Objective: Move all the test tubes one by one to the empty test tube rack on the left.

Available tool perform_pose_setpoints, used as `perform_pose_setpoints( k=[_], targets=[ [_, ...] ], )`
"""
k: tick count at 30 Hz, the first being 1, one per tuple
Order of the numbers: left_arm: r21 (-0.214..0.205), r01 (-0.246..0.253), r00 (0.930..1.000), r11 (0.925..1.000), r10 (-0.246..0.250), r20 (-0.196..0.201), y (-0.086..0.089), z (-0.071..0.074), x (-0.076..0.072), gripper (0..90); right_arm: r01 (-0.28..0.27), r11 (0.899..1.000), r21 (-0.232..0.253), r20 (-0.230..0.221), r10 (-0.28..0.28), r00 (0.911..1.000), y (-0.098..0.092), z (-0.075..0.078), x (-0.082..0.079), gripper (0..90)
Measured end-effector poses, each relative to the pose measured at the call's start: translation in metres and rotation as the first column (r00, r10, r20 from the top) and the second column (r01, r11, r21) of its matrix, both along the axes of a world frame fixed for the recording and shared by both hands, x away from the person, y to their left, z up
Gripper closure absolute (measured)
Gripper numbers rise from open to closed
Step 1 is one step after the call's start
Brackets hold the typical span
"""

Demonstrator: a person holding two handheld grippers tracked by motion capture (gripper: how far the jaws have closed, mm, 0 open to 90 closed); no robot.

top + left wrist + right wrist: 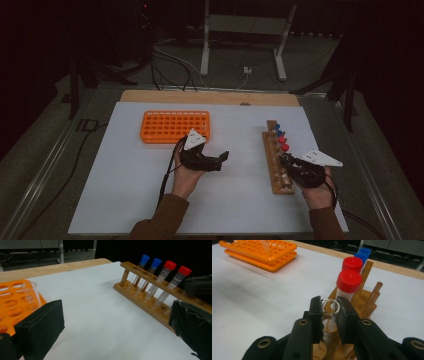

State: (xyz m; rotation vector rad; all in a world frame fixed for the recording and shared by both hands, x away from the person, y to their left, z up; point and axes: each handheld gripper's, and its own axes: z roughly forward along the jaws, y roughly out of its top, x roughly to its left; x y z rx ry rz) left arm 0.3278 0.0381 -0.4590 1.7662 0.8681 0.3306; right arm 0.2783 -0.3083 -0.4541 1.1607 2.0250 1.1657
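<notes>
- Table (130,190) w/ white sheet in high view: orange rack (175,126) sits left of centre, wooden rack (278,162) stands at the right w/ blue- and red-capped tubes.
- Left gripper (224,156) hangs between the two racks, jaws apart, nothing between them; right gripper (286,160) is at the wooden rack, just below the red caps.
- No brand, label or writing legible in high view.
- Left gripper view: both black jaws stand wide apart over bare white sheet, empty. Orange rack at left holds one clear uncapped tube (31,293); wooden rack at right carries two blue caps (150,261), two red caps (177,267).
- Right gripper view: jaws closed on an open glass tube (330,307), pads pressing its rim on both sides; the tube sits upright in the wooden rack, just in front of the nearest red-capped tube (348,282).
- Caps plain, no text readable.
</notes>
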Motion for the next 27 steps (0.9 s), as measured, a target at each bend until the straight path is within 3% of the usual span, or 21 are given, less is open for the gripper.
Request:
perform_pose_setpoints(
  k=[18, 23, 27],
  targets=[
    [-0.010, 0.054, 0.9979, 0.9985, -0.054, 0.036, -0.011, 0.011, -0.008, 1.2, -0.009, 1.000, 0.011, 0.063, 0.009, 0.9980, 0.000, 0.038, -0.008, 75.9],
    [-0.017, 0.056, 0.9973, 0.9983, -0.055, 0.049, -0.015, 0.013, -0.008, 1.4, 0.003, 1.000, 0.029, 0.090, -0.006, 0.9960, 0.002, 0.049, -0.011, 75.9],
    [-0.021, 0.063, 0.9969, 0.9978, -0.061, 0.049, -0.019, 0.013, -0.008, 1.4, -0.024, 0.998, 0.053, 0.094, 0.018, 0.9954, 0.009, 0.054, -0.012, 75.9]
  ],
)
